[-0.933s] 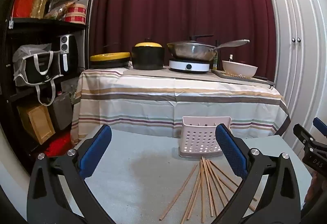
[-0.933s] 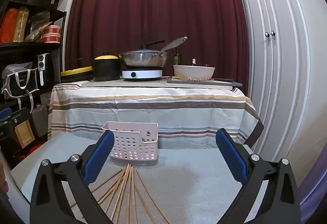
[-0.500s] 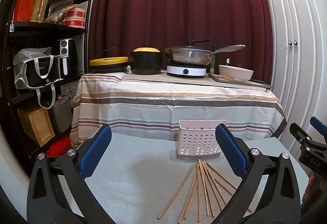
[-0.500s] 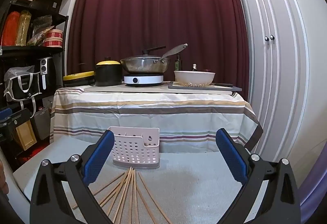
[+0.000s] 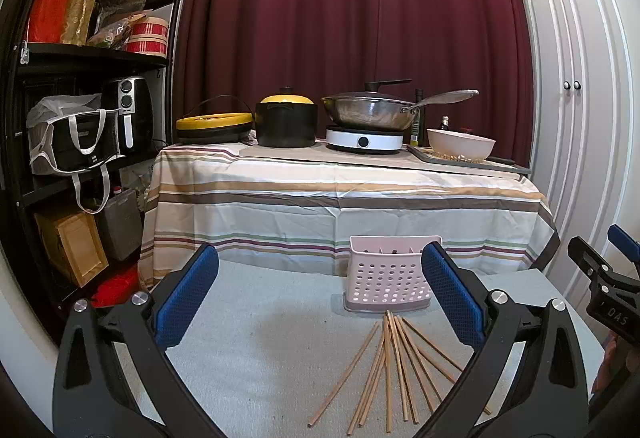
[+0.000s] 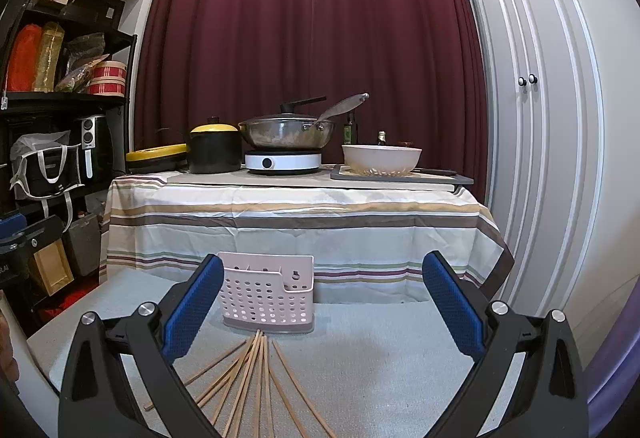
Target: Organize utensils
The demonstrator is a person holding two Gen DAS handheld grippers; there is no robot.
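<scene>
Several wooden chopsticks (image 5: 394, 366) lie fanned out on the grey tabletop (image 5: 260, 358), tips meeting just in front of a pale pink perforated utensil basket (image 5: 390, 276). My left gripper (image 5: 320, 302) is open and empty, held above the table, left of the chopsticks. In the right wrist view the chopsticks (image 6: 256, 378) and basket (image 6: 268, 292) sit low and left. My right gripper (image 6: 322, 308) is open and empty, above the table and right of the chopsticks. Its black frame shows at the right edge of the left wrist view (image 5: 600, 278).
Behind the grey table stands a striped-cloth table (image 5: 344, 198) with a yellow-lidded black pot (image 5: 286, 122), a wok on a white hob (image 5: 368, 110) and a white bowl (image 5: 460, 146). A black shelf unit (image 5: 72, 118) is at left, white cupboard doors (image 5: 580, 118) at right.
Both grippers have tilted or risen slightly; the basket and chopsticks sit a little lower in both views. Both stay open and empty.
</scene>
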